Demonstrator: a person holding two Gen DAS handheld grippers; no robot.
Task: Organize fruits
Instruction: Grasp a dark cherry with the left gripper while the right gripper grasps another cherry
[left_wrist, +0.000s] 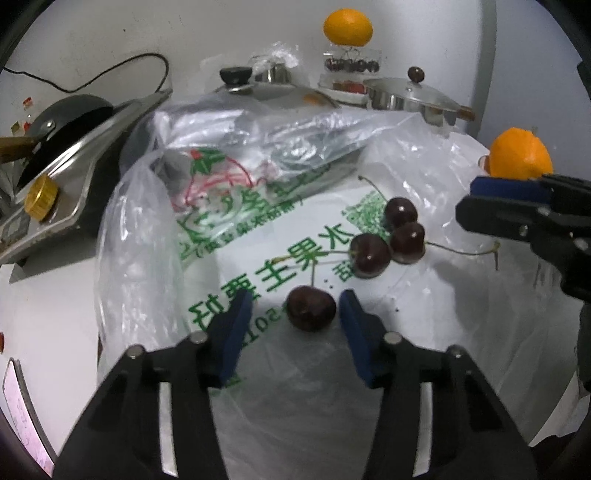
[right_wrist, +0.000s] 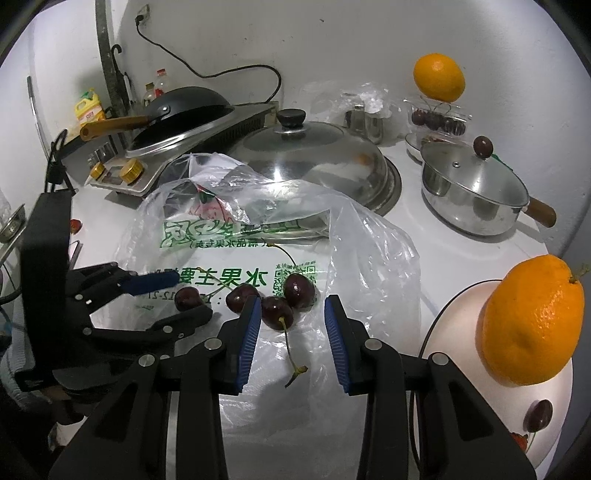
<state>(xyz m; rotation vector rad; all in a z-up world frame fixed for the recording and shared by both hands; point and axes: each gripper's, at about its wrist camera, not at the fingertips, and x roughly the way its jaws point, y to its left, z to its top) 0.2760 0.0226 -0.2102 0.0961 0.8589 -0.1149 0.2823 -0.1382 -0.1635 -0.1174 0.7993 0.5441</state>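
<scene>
left gripper (left_wrist: 295, 314) jaws narrow around cherry (left_wrist: 311, 308), right pad touching | right gripper (right_wrist: 290, 325) jaws narrow, empty

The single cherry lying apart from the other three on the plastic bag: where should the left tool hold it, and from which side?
Grip the single cherry across its round body, from above, the way the left tool already straddles it. Its stem points away toward the three clustered cherries, so both flanks are free.
</scene>
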